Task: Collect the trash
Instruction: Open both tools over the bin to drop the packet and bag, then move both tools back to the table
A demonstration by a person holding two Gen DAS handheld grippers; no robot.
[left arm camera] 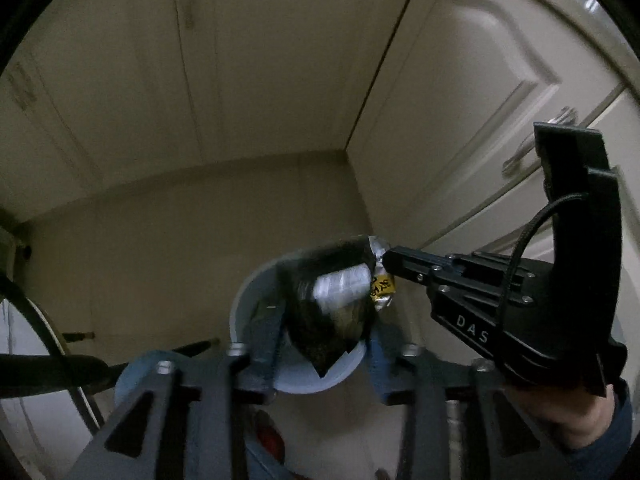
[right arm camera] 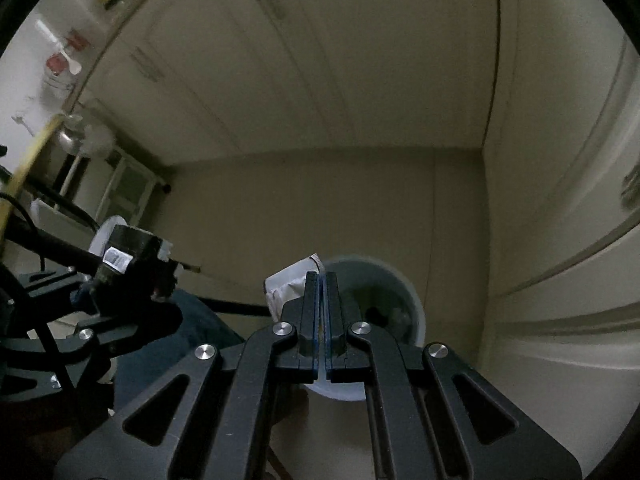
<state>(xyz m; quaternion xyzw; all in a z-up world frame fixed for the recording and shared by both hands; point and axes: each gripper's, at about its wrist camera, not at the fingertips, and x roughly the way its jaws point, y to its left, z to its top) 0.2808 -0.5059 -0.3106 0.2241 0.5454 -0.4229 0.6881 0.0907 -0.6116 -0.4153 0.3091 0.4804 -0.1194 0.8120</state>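
Dim kitchen corner. Cream panelled cabinet doors (left arm camera: 460,92) with curved metal bar handles (left arm camera: 532,148) on the right; flat cream cupboard fronts (right arm camera: 280,64) behind. Pale beige floor (left arm camera: 192,248) in shadow. Brighter white wall (right arm camera: 24,80) at far left, cluttered with blurred small items.

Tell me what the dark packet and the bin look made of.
Packet: likely foil-lined plastic film. It is dark outside with a shiny silver patch, creased and crumpled. Bin: probably plastic, with a smooth, pale, matte wall and a thin, even rim, though the dim light leaves it open.
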